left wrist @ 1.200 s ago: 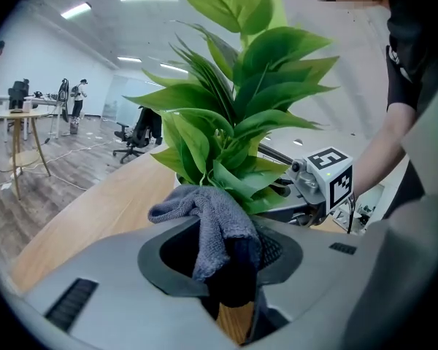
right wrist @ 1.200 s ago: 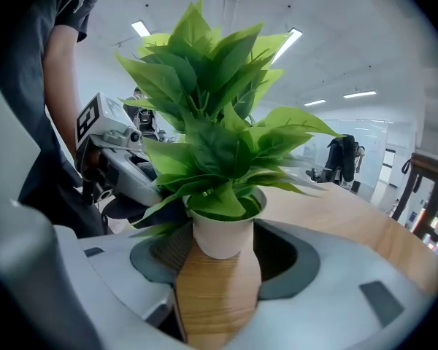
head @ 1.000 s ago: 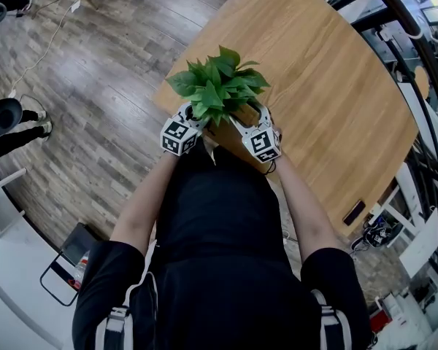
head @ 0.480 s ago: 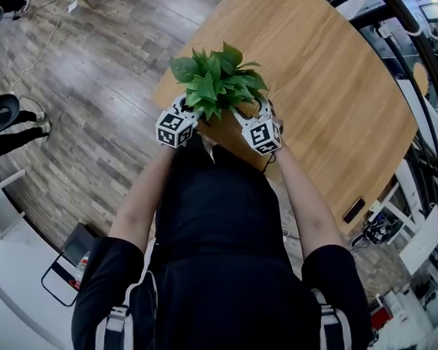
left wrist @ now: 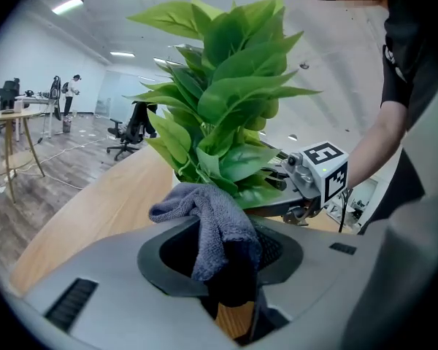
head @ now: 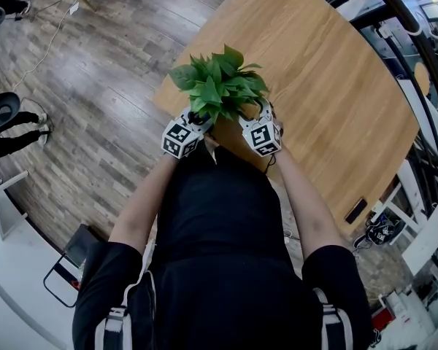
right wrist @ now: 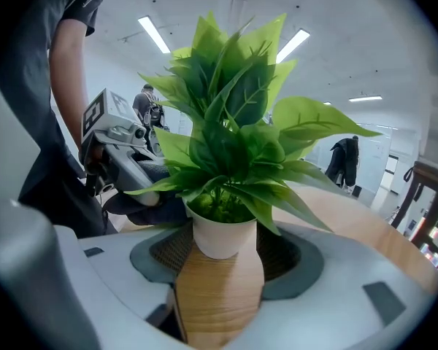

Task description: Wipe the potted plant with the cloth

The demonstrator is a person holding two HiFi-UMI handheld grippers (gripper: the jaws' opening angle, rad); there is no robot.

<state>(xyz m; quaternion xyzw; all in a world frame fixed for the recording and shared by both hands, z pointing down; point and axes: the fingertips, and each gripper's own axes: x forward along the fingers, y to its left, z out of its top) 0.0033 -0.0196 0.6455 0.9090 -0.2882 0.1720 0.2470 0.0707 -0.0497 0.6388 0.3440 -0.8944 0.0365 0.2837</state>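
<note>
A potted plant (head: 217, 86) with broad green leaves stands near the close edge of the wooden table (head: 328, 86). In the right gripper view its white pot (right wrist: 223, 232) sits squeezed between the pads, so my right gripper (right wrist: 223, 257) is shut on the pot. My left gripper (left wrist: 223, 257) is shut on a grey cloth (left wrist: 212, 214), bunched up and pressed against the plant's lower leaves (left wrist: 237, 170). In the head view the left gripper (head: 192, 121) and the right gripper (head: 246, 117) flank the plant at its base. The leaves hide the pot from above.
A flat black object (head: 354, 211) lies at the table's right edge. Wood floor (head: 95, 86) lies to the left, with a metal frame (head: 66, 268) low on it. An office chair (left wrist: 133, 126) and a round side table (left wrist: 11, 122) stand far off.
The left gripper with the cloth rose along the leaves, then came back down a little. The plant and the right gripper shifted only slightly.
</note>
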